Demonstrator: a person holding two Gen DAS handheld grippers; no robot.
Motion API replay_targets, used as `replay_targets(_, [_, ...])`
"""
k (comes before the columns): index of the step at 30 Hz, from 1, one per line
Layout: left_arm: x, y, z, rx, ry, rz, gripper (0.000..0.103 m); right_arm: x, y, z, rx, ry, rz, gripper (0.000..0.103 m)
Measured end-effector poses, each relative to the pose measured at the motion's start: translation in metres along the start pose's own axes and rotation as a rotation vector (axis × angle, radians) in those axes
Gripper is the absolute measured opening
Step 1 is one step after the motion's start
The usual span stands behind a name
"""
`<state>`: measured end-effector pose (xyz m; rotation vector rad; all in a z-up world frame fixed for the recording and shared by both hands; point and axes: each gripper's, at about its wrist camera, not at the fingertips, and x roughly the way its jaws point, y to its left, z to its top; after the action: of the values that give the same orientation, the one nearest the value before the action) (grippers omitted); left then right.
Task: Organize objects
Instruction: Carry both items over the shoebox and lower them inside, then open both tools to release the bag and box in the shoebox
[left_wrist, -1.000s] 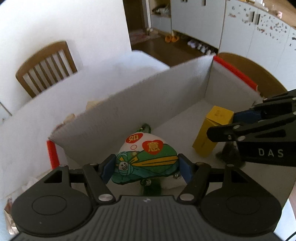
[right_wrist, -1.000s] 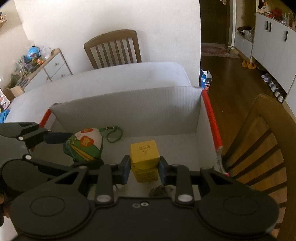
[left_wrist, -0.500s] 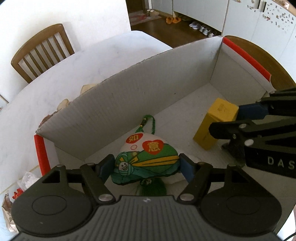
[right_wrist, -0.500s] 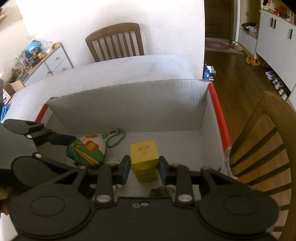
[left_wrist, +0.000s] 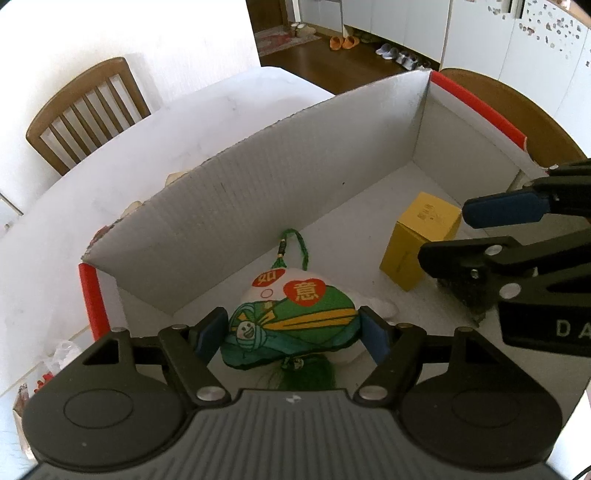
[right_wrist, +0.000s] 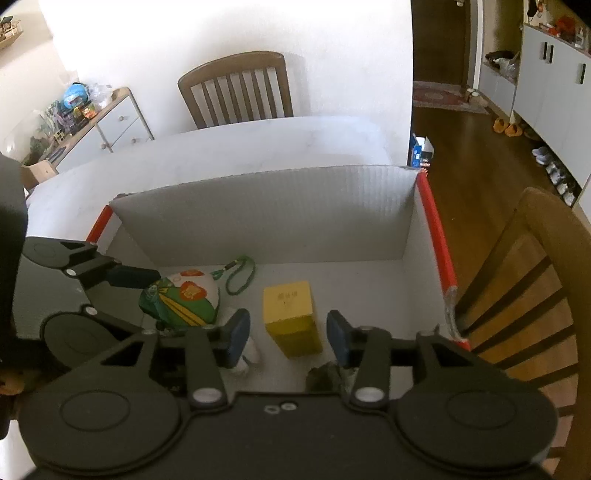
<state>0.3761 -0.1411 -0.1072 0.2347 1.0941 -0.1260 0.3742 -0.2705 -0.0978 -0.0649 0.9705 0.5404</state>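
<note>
A green and white embroidered sachet (left_wrist: 295, 321) with a green cord lies on the floor of a white cardboard box (left_wrist: 258, 206) with red-edged ends. My left gripper (left_wrist: 291, 334) is open, its pads on either side of the sachet with small gaps. A yellow carton (right_wrist: 291, 317) stands upright in the box; it also shows in the left wrist view (left_wrist: 419, 245). My right gripper (right_wrist: 286, 336) is open around the carton without touching it. The sachet also shows in the right wrist view (right_wrist: 181, 299).
The box sits on a white table (right_wrist: 258, 144). A dark lump (right_wrist: 325, 376) and a small white item (right_wrist: 251, 354) lie on the box floor near my right gripper. Wooden chairs stand behind the table (right_wrist: 236, 88) and at the right (right_wrist: 535, 280). Wrapped packets (left_wrist: 55, 365) lie left of the box.
Both grippers have opened and let go: the sachet and the yellow carton now rest on the box floor. Both grippers have drawn up and back a little.
</note>
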Motion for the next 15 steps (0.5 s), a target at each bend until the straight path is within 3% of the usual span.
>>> replay_targets(15, [-0.036, 0.017, -0.011, -0.076, -0.089, -0.060, 0.081, -0.037, 0.004, -0.013, 0.024, -0.056, 0.000, 0.049])
